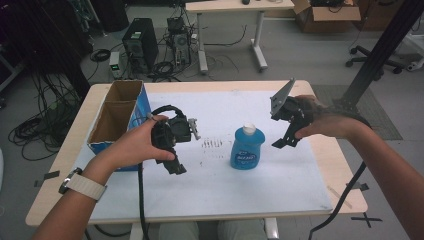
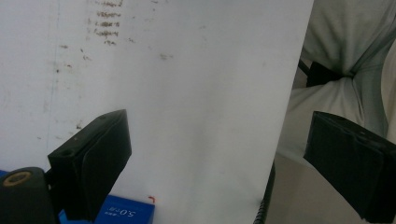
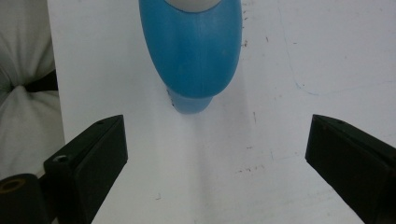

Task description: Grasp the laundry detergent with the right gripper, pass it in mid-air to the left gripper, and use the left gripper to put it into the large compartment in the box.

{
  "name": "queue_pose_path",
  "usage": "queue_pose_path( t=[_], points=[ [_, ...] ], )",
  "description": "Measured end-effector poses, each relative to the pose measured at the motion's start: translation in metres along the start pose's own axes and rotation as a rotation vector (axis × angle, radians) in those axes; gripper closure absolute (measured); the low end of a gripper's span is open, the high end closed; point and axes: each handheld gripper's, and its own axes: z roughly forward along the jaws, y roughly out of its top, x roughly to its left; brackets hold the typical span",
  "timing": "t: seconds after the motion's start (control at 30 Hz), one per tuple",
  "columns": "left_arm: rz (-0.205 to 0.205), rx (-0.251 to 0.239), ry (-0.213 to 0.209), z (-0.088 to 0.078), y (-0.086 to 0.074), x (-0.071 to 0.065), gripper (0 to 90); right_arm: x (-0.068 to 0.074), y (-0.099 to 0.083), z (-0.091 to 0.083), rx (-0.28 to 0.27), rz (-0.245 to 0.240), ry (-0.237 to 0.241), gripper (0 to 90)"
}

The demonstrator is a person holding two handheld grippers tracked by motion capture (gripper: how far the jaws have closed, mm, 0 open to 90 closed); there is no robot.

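Observation:
A blue bottle [image 1: 247,149] with a white cap stands upright in the middle of the white table mat [image 1: 225,185]. My left gripper [image 1: 176,166] is held above the mat to the bottle's left, open and with nothing between its jaws [image 2: 217,135]. My right gripper [image 1: 286,140] hangs to the bottle's right, tilted down toward it. In the right gripper view the blue bottle [image 3: 191,51] sits ahead of the wide-open right gripper [image 3: 215,135], apart from both jaws.
An open cardboard box [image 1: 120,117] with blue sides stands at the table's left; its blue corner [image 2: 123,212] shows in the left gripper view. The mat's near edge and the person's lap [image 2: 345,56] lie beyond the left jaws. Cables trail off the table's front.

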Motion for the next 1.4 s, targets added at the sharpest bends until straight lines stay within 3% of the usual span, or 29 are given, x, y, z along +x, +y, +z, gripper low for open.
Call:
queue_pose_path(
  t=[0.63,1.4],
  points=[
    [-0.012,-0.008,0.007,-0.001,0.0,0.0,7.6,-0.003,-0.002,-0.001,-0.034,-0.007,0.012,4.8],
    [-0.029,-0.02,0.014,-0.002,-0.006,0.001,7.5,-0.006,-0.015,0.016,-0.11,0.012,0.036,4.4]
  ],
)
